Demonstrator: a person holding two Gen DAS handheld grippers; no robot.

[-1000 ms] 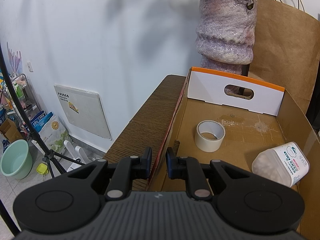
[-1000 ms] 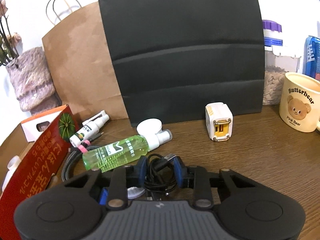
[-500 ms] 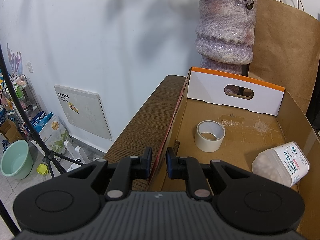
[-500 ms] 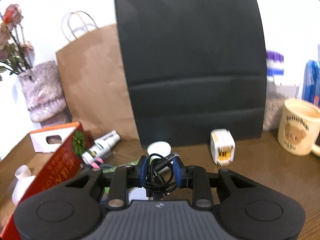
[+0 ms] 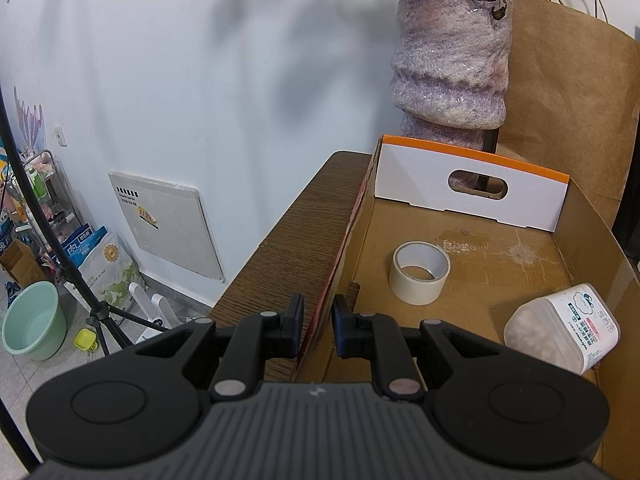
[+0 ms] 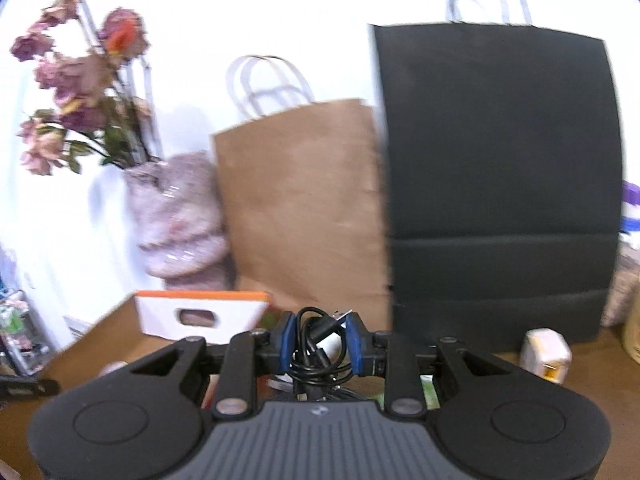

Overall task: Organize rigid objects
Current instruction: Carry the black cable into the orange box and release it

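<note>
Cable, a coiled black bundle, sits clamped between the right tongs, now lifted off the table and swung toward the cardboard box, so placement looks next. Left tongs stay pinched shut on the box's near wall, steadying it; tape roll and white jar lie inside. Motion blur smears the farther bags and flowers.

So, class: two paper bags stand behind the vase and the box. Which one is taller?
The black paper bag: its top edge rises well above that of the brown paper bag beside it.
</note>
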